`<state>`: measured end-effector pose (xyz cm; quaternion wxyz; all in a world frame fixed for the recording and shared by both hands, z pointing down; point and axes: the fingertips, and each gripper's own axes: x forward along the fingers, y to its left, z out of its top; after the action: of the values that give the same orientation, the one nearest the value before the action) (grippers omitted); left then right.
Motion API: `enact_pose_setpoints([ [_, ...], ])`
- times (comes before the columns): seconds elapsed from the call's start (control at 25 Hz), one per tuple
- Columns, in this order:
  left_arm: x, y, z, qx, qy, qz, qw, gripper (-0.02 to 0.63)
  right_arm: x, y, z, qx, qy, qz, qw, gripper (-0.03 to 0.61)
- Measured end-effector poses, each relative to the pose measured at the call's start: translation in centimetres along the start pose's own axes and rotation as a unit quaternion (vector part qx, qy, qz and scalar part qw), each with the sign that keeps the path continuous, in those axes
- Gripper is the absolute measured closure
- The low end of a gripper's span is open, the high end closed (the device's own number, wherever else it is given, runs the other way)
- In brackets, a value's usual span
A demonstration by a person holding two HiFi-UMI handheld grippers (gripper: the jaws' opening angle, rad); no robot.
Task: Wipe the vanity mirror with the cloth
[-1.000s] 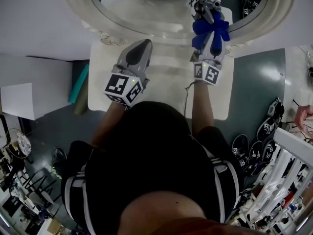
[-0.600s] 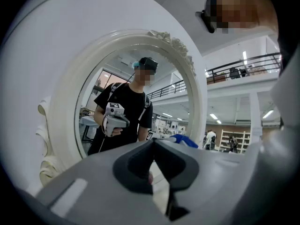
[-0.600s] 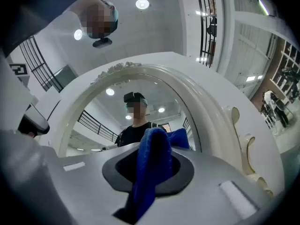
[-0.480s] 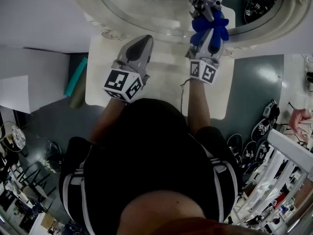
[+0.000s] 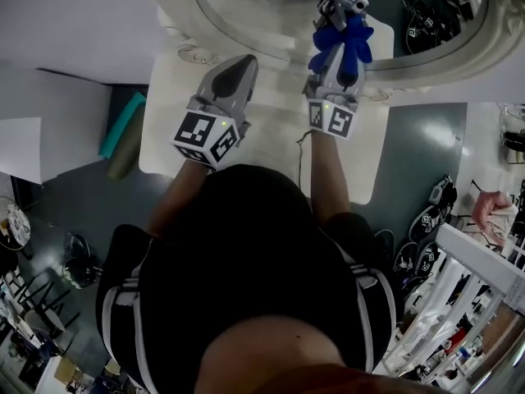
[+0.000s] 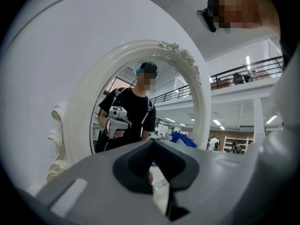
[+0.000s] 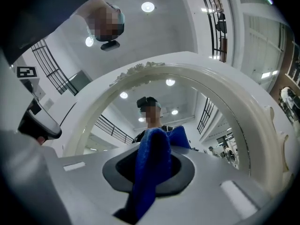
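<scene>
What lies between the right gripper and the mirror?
Only the blue cloth, clamped in the right gripper, before the mirror; seen in the right gripper view.

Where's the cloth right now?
Head view, upper right: the blue cloth is clamped in the right gripper, at the vanity mirror's lower edge, right of the left gripper.

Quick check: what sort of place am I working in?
Probably a lab with a staged dressing corner: white vanity table, ornate oval mirror, spare marker-cube grippers on the floor.

A lab: marker-tagged gear (image 5: 432,217) lies beside racks (image 5: 472,290).
</scene>
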<state>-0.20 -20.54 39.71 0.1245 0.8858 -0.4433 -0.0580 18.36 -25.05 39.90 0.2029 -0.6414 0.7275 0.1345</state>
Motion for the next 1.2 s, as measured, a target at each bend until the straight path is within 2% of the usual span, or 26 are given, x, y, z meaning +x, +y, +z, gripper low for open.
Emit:
enact_pose_setpoints([
  [0.12, -0.8, 1.1, 1.0, -0.004, -0.005, 0.001, 1.0000, 0.604, 1.0, 2.2, 0.5, -0.007, 0.000, 0.013, 1.000, 0.540],
  [0.64, -1.3, 1.4, 1.7, -0.016, -0.027, 0.017, 0.9994, 0.604, 2.2, 5.8, 1.3, -0.040, -0.004, 0.079, 0.996, 0.541],
  [0.92, -2.4, 3.6, 2.2, -0.020, -0.034, 0.025, 0.9989, 0.604, 3.5, 10.6, 0.2, -0.062, -0.003, 0.125, 0.990, 0.541],
  [1.2, -3.7, 5.9, 2.4, -0.029, -0.041, 0.041, 0.9979, 0.604, 4.5, 15.0, -1.3, -0.110, -0.001, 0.166, 0.980, 0.541],
])
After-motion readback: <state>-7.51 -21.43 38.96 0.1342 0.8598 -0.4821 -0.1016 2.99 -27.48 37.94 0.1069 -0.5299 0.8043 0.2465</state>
